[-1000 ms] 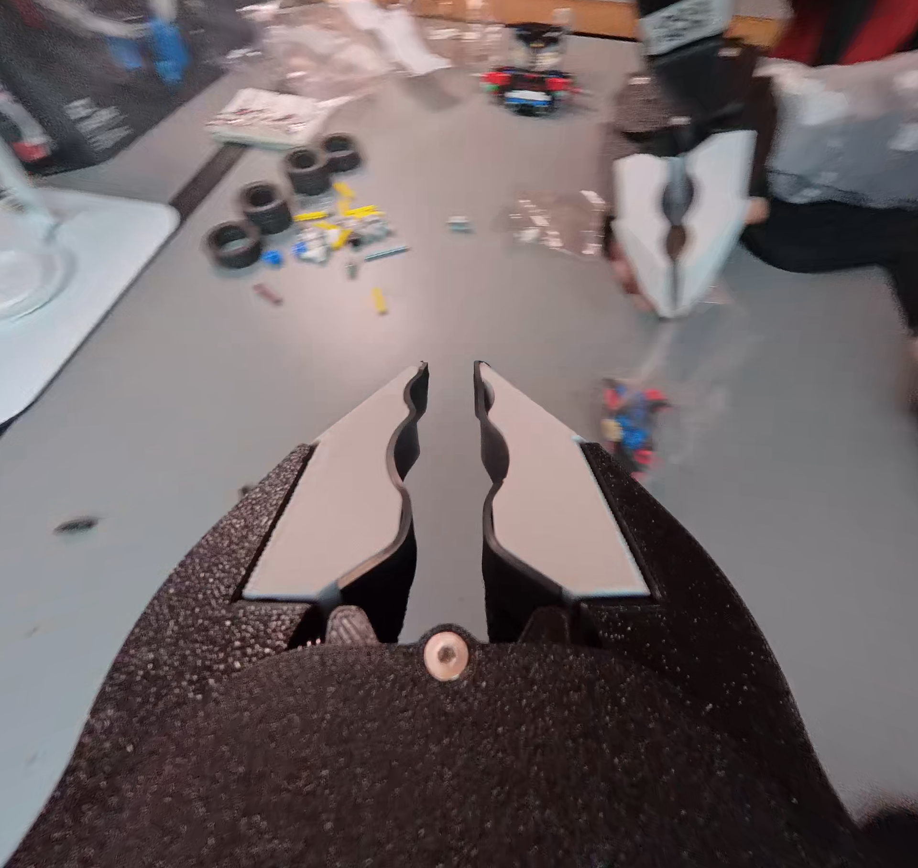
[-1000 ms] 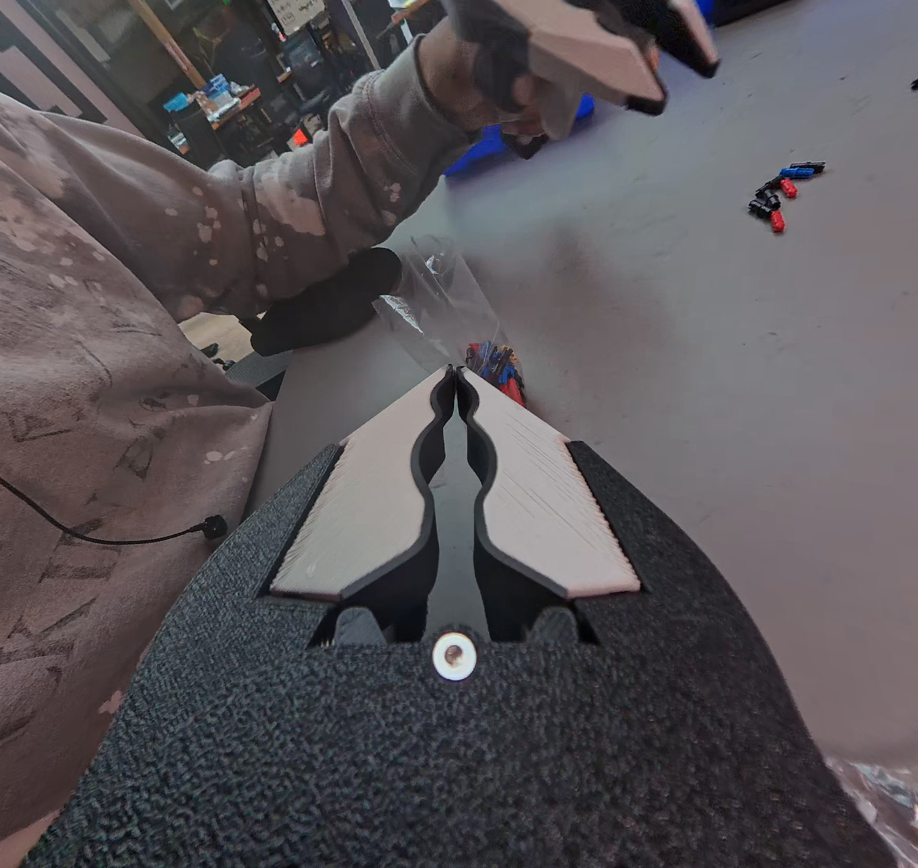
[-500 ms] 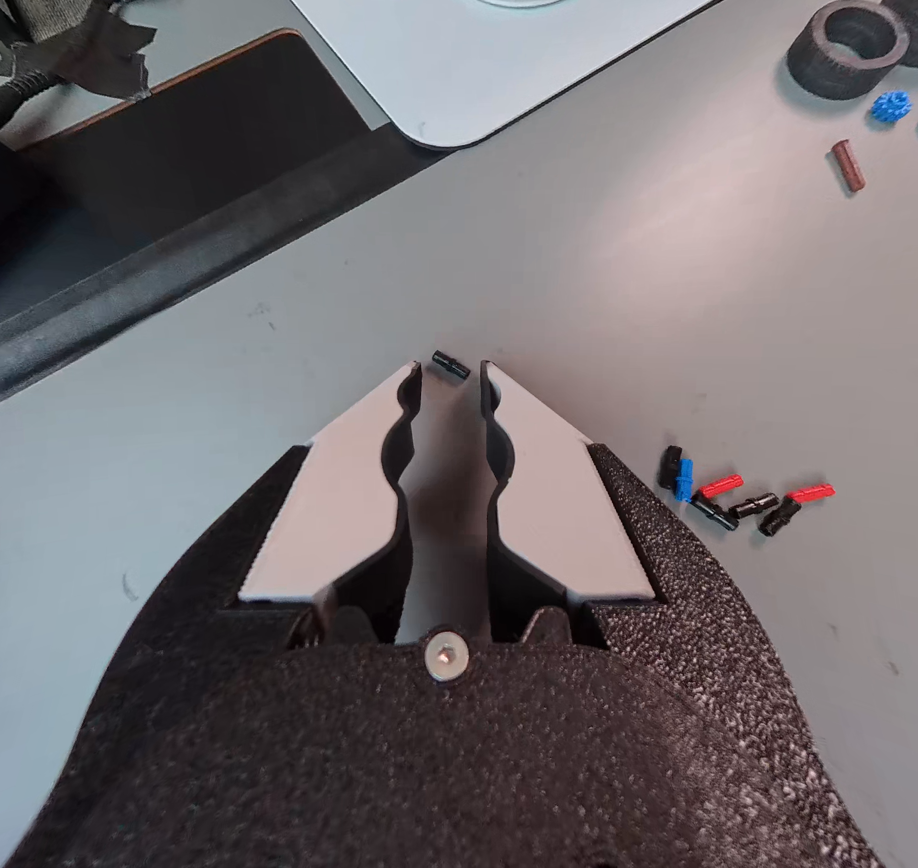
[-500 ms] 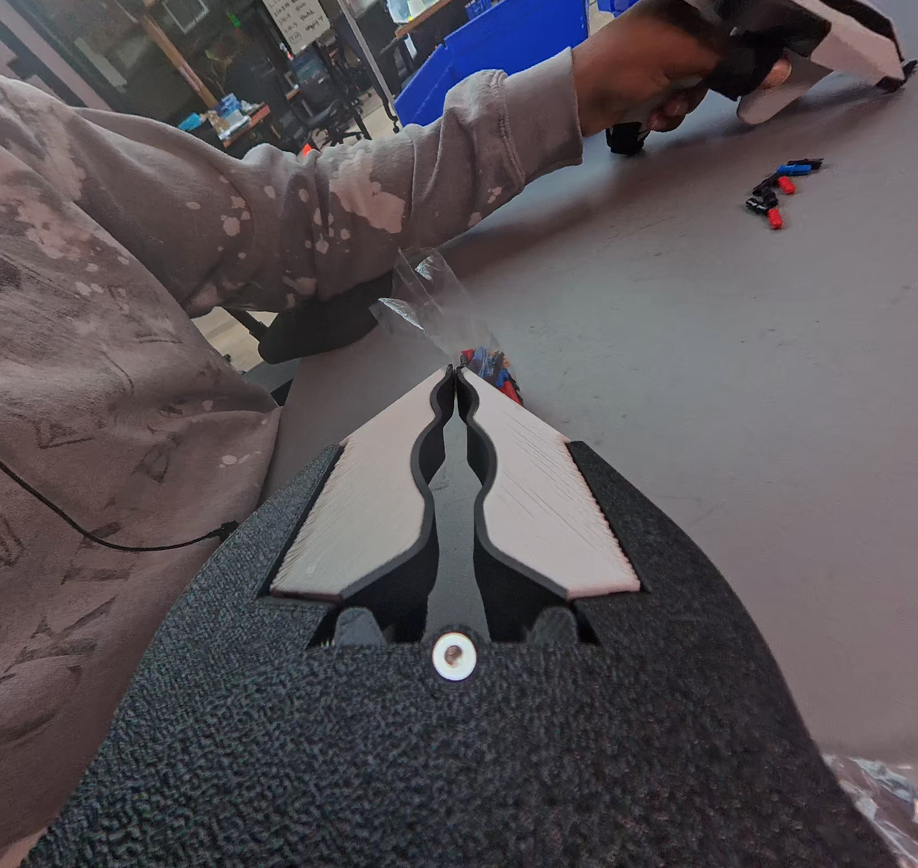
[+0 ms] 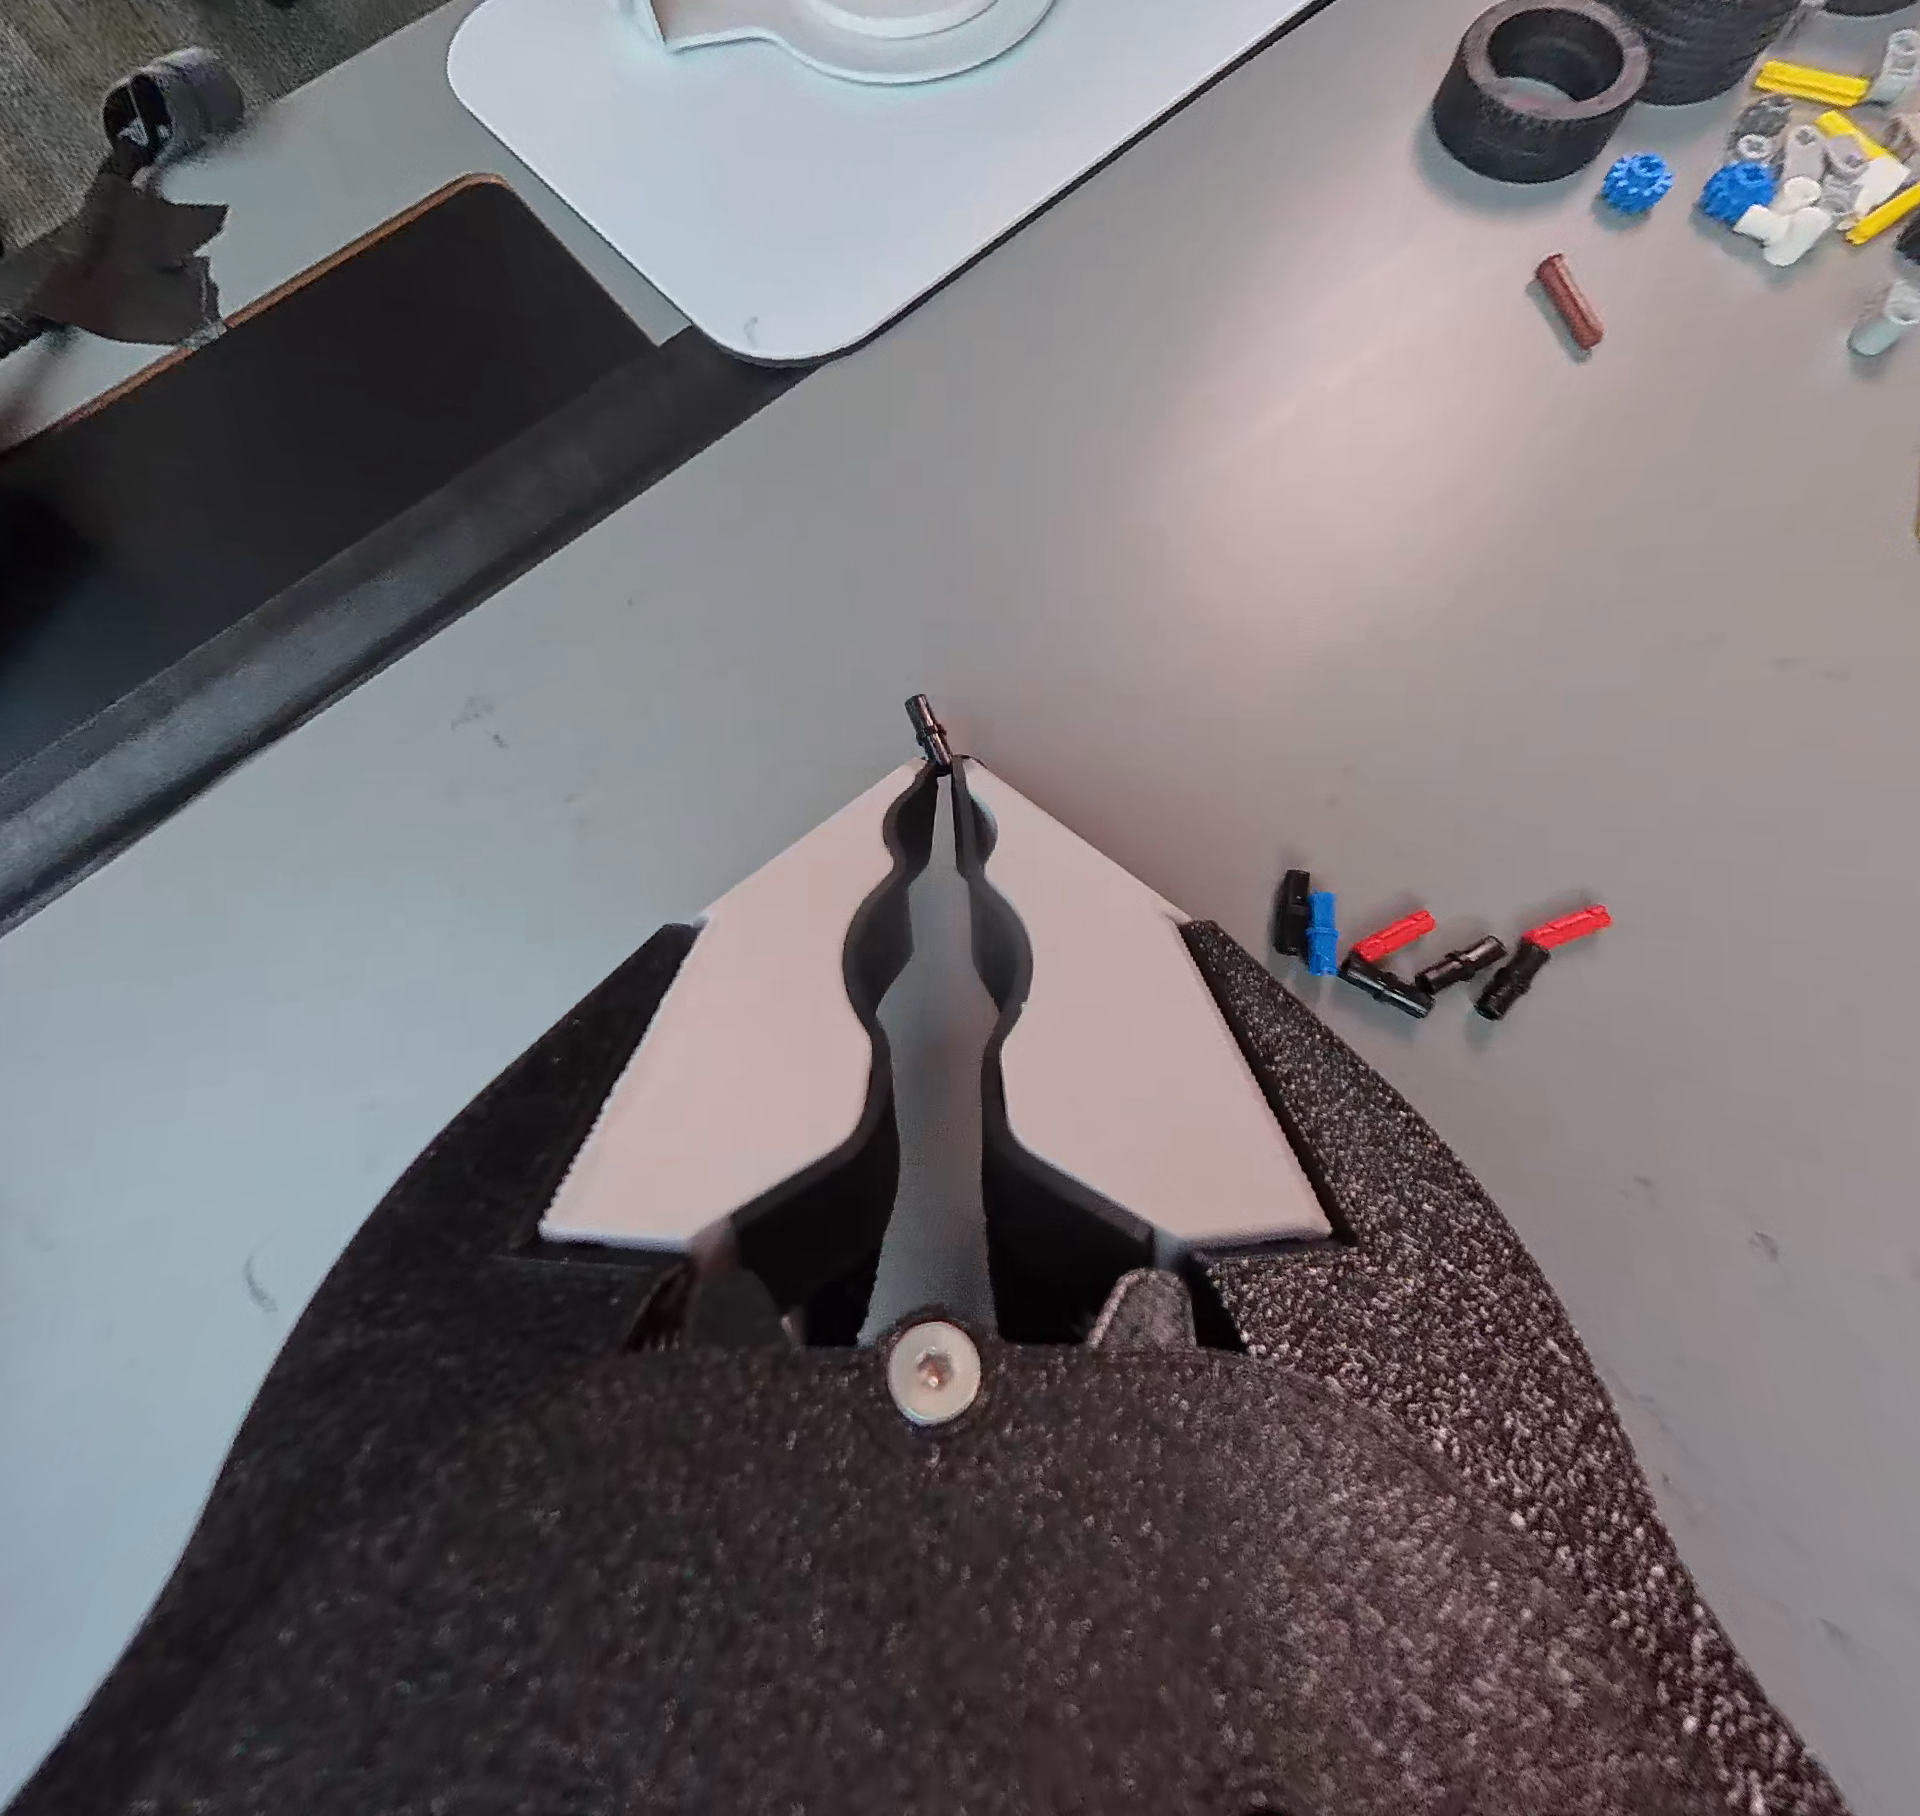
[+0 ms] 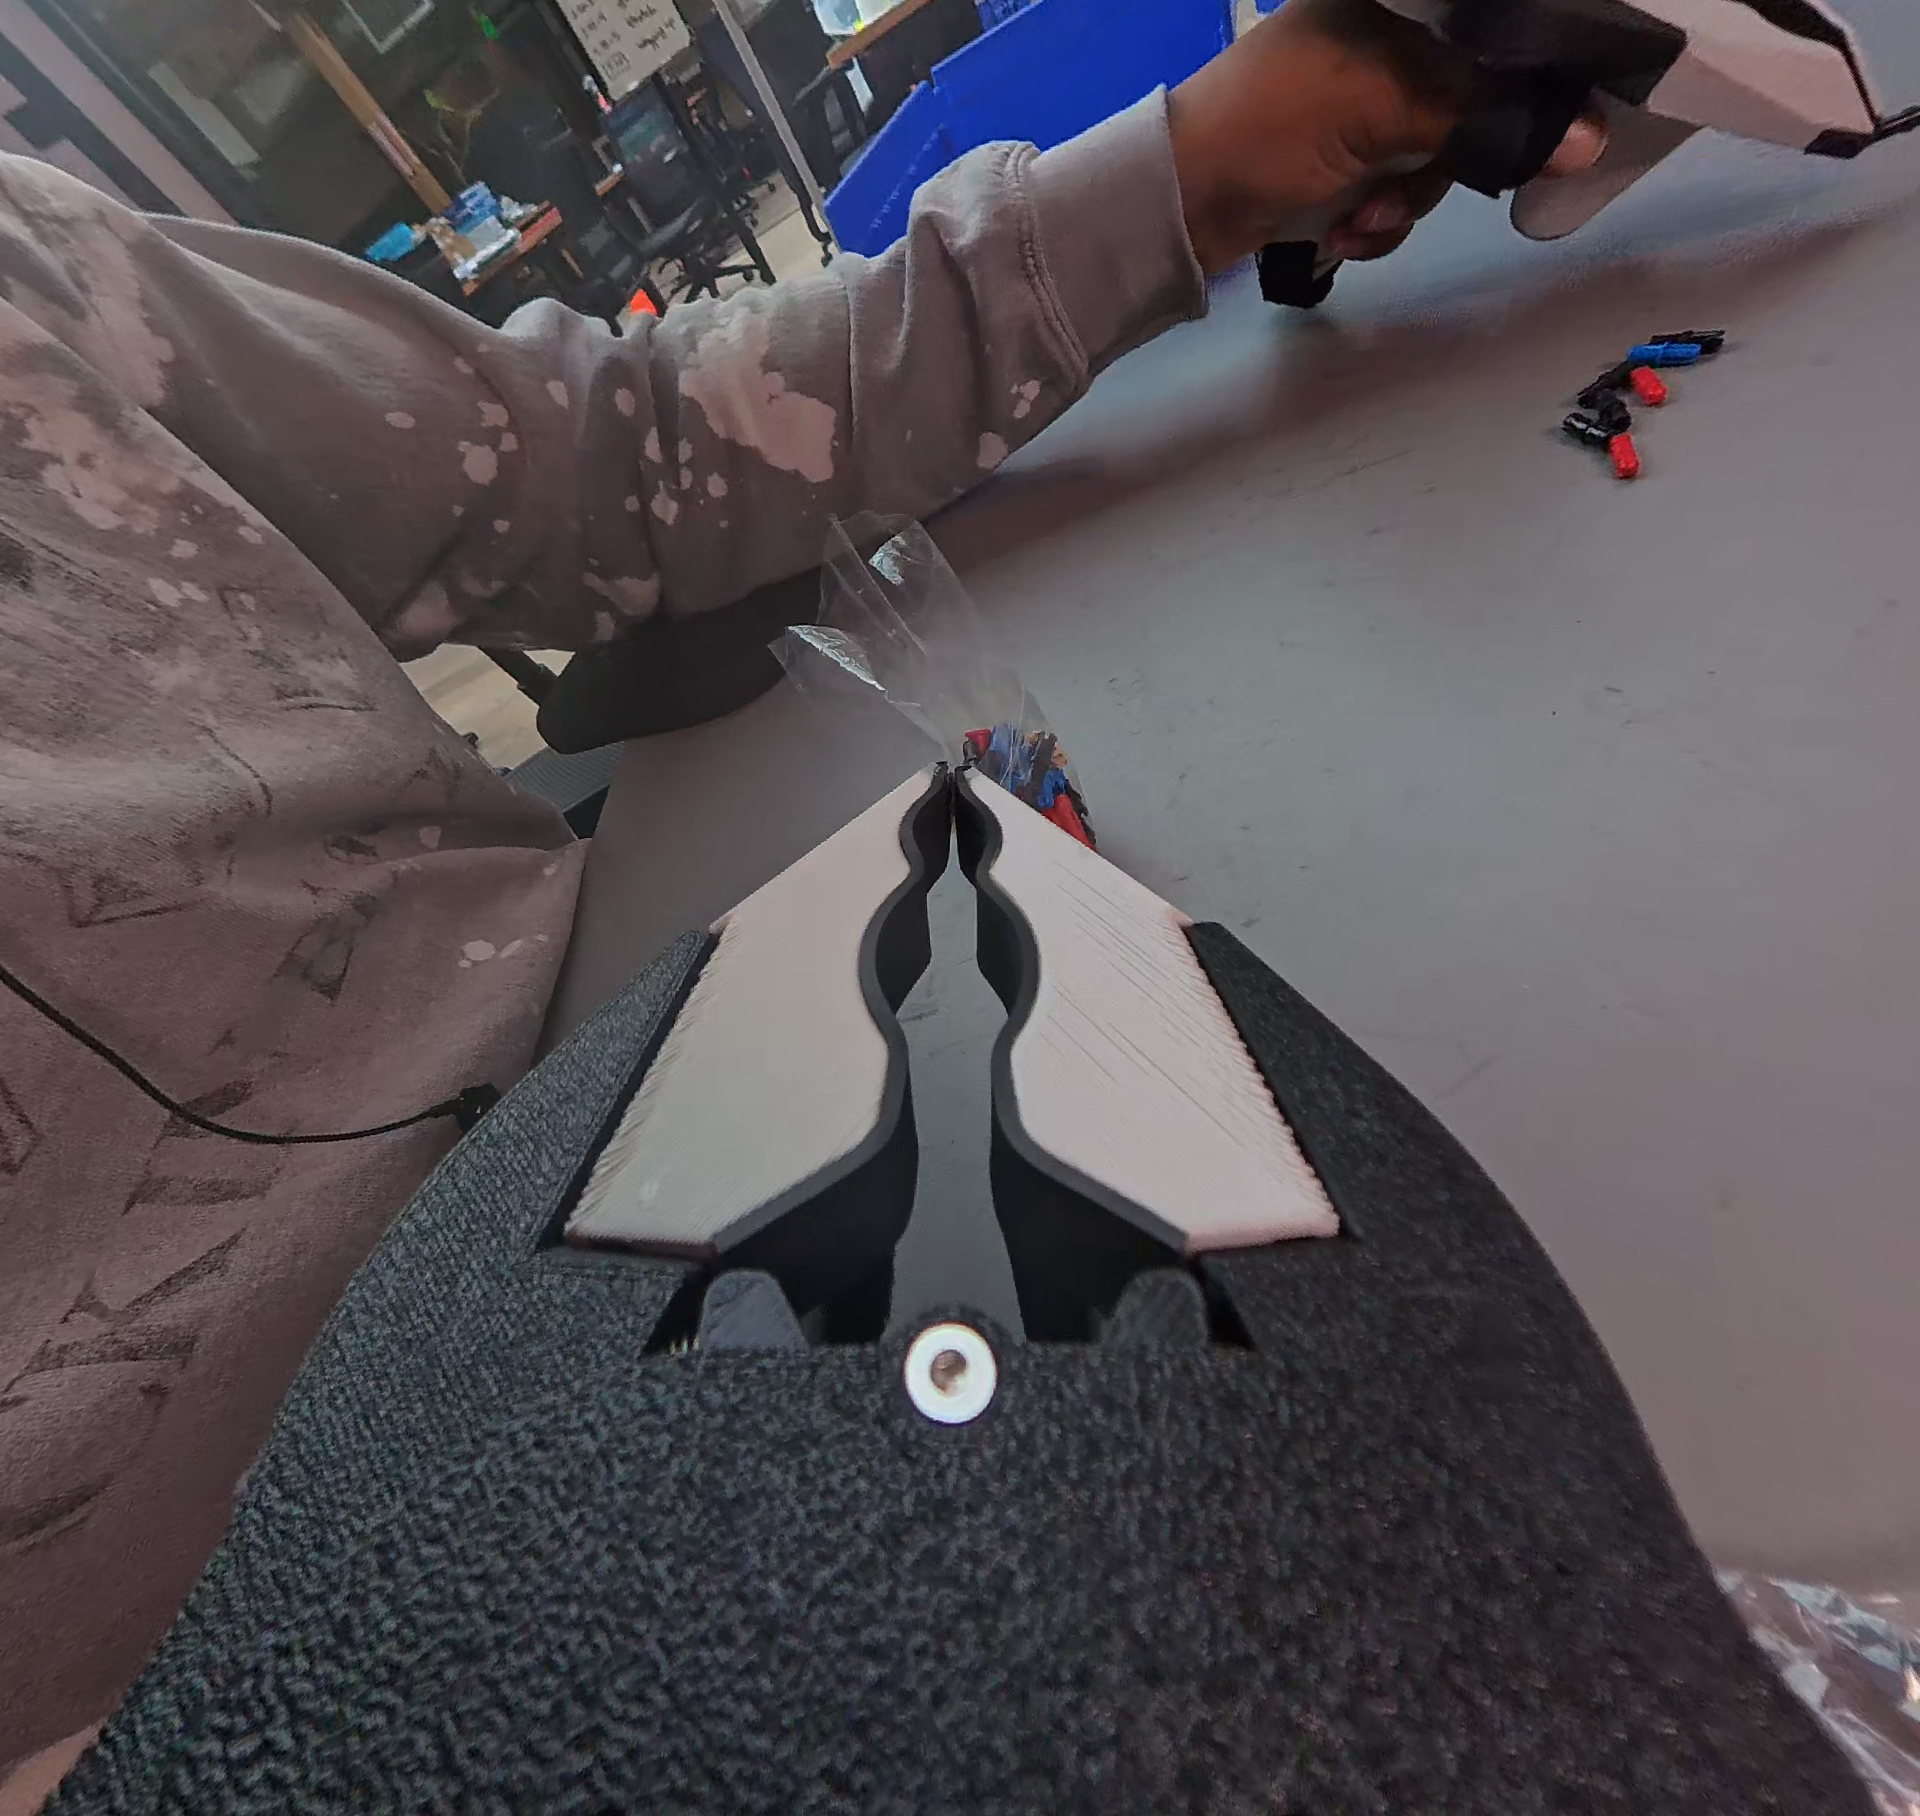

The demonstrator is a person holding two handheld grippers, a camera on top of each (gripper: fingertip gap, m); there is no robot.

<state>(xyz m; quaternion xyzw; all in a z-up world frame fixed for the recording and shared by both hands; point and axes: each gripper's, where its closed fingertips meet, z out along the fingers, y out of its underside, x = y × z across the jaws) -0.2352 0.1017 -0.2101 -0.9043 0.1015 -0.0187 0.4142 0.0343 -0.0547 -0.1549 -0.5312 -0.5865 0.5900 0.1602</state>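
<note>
Left claw [image 5: 943,767] is pinched shut on a small black pin [image 5: 928,728], which sticks up from between its tips over the grey bench [image 5: 1351,540]. Behind it, at the bench's far edge, lies a pale mat [image 5: 831,187] with a clear round base on it. Just right of the claw lies a small cluster of black, blue and red pins [image 5: 1439,956]. Farther back toward the right corner lie a brown peg [image 5: 1569,300], black tyres [image 5: 1538,100], blue gears and a scatter of yellow and grey pieces.

Right claw [image 6: 953,779] is clenched on the neck of a clear plastic bag [image 6: 904,644] near the bench's near edge; red and blue pieces fill the bag just past the tips. A hand [image 6: 1309,166] in a speckled grey sleeve holds the other claw above the bench.
</note>
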